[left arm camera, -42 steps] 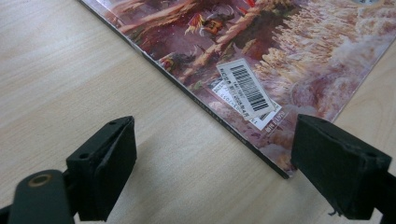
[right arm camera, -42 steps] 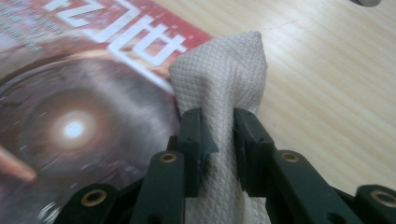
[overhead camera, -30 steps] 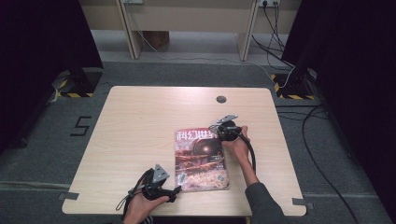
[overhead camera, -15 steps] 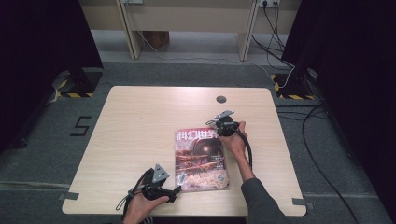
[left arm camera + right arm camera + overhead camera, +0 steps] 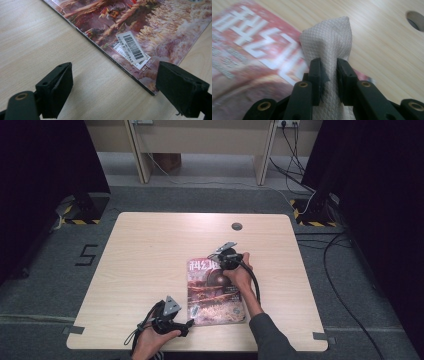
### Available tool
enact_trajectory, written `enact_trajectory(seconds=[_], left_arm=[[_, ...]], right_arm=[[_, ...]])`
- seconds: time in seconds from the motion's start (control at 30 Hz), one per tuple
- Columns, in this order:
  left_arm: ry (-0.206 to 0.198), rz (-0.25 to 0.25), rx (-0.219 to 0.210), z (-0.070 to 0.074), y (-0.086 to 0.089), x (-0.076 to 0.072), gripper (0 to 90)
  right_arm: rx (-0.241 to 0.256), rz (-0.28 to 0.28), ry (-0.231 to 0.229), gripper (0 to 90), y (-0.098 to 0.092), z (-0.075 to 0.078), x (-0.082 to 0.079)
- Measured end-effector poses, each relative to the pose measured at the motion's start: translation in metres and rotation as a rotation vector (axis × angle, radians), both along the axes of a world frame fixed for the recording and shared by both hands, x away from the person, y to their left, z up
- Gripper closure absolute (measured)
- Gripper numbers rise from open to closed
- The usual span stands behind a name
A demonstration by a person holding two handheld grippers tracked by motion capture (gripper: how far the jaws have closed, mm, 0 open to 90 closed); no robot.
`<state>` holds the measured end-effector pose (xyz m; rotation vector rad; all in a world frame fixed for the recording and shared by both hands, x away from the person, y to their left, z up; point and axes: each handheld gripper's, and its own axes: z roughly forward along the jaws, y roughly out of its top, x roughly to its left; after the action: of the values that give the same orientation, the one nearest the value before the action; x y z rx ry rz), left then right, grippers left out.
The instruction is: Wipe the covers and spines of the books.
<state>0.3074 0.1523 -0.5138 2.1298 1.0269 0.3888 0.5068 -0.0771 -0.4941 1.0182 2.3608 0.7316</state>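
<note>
I am holding a folded white paper towel (image 5: 329, 47) in the right tongs (image 5: 329, 75), the jaws pinching it at mid-fold while it is resting over the top corner of the magazine (image 5: 215, 292) lying on the desk (image 5: 150, 250). I judge the towel light, soft and limp, so it is likely crumpling and dragging rather than pushing; gripping it near the bunched middle seems right for wiping. The glossy magazine cover looks slick and thin, and it may be sliding under pressure. My left tongs (image 5: 115, 87) are standing wide, jaws straddling the near corner of the magazine (image 5: 140, 37) beside the barcode sticker (image 5: 131, 47), touching nothing. The towel's lower part is hiding behind the jaws, and motion is blurring the cover lettering.
</note>
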Motion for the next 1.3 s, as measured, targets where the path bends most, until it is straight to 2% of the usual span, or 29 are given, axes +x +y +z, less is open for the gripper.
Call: enact_trajectory(seconds=[0.33,0.47,0.57,0.73,0.93,1.07,1.3], left_arm=[[0.0,0.0,-0.001,0.0,0.0,0.0,13.5],[-0.004,-0.001,0.002,0.0,0.0,-0.001,13.6],[-0.004,-0.002,0.002,0.0,0.0,0.0,13.6],[-0.005,-0.003,0.002,0.0,0.0,0.0,13.6],[0.002,-0.002,-0.004,0.0,0.001,0.0,13.6],[0.005,0.0,-0.007,0.0,0.001,0.0,13.6],[0.008,-0.001,-0.013,-0.001,0.001,0.001,13.6]], right_arm=[[-0.001,0.121,0.013,75.8,0.062,0.0,-0.009],[-0.023,0.169,0.003,76.0,0.078,0.0,-0.015],[-0.027,0.206,0.006,76.0,0.083,0.0,-0.023],[0.02,0.25,0.037,75.6,0.08,0.0,-0.036],[0.115,0.223,0.014,75.8,0.058,0.006,-0.047],[0.15,0.221,-0.008,75.8,0.044,0.016,-0.053],[0.19,0.189,-0.051,75.9,0.004,0.03,-0.063]])
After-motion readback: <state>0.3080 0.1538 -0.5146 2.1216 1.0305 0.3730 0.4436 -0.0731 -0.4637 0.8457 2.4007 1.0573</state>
